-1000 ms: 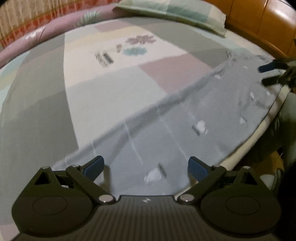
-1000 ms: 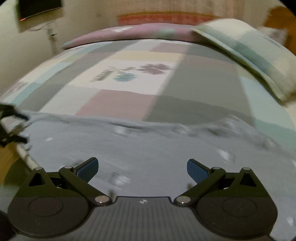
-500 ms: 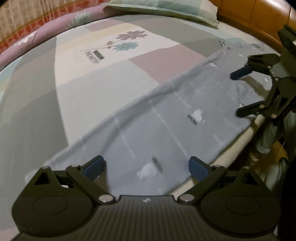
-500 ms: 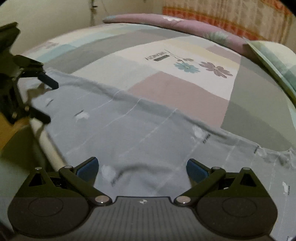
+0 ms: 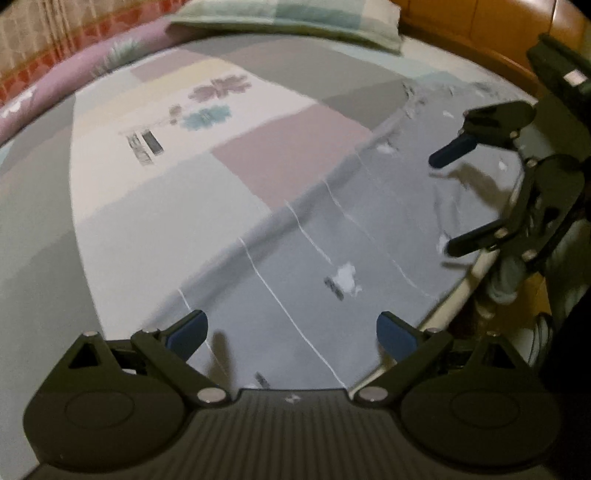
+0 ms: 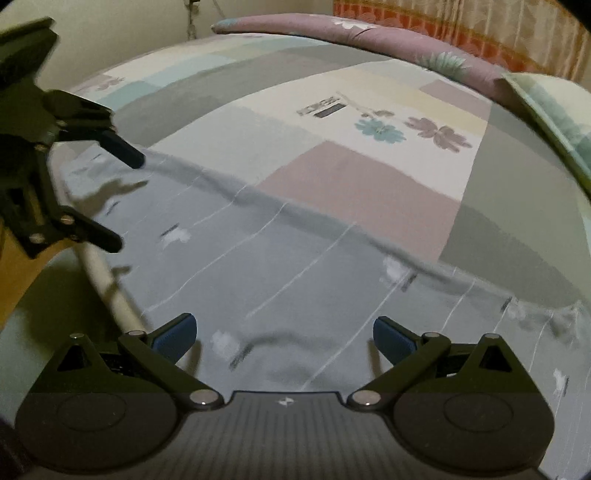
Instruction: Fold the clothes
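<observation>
Beneath the wide-open, empty left gripper point(image 5: 291, 332) and right gripper point(image 6: 284, 334) lies the grey garment point(image 5: 332, 258), flat along the bed's point(image 5: 147, 221) near edge. Both have swung inward to face each other, likely lining up the first fold.

My jaws gape wide over the grey garment point(image 6: 295, 280) spread flat on the patchwork bed point(image 6: 369, 184); the left gripper point(image 6: 129, 199) hovers open too

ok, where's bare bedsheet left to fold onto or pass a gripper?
Free: the patchwork sheet beyond the grey garment's far edge, up to the pillow and purple bolster. Crowded: the near bed edge, where the garment lies and the open left gripper and right gripper hover.
</observation>
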{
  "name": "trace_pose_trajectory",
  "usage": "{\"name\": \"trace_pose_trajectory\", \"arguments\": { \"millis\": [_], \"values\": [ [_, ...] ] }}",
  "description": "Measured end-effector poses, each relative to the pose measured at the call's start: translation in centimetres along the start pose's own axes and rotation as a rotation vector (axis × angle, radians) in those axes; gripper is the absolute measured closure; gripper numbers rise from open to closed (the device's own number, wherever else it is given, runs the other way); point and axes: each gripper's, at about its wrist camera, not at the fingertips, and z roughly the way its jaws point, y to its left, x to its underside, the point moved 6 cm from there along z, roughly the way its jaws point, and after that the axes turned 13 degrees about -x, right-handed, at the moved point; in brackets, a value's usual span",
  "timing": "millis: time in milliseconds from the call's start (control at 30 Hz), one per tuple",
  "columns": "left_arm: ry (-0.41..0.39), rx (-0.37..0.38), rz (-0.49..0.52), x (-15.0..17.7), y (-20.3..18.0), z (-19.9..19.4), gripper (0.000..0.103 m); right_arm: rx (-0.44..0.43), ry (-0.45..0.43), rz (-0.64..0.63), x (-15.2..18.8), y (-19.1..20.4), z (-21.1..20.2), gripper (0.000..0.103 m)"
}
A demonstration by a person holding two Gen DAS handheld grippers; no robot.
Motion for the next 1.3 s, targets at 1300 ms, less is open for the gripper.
{"name": "trace_pose_trajectory", "arguments": {
  "millis": [1300],
  "values": [
    [0.052, 0.079, -0.161, 4.6, 1.5, -1.9, 0.006, 0.118, -0.092, 0.251, 3.1, -4.8, -4.6, 0.0]
  ]
}}
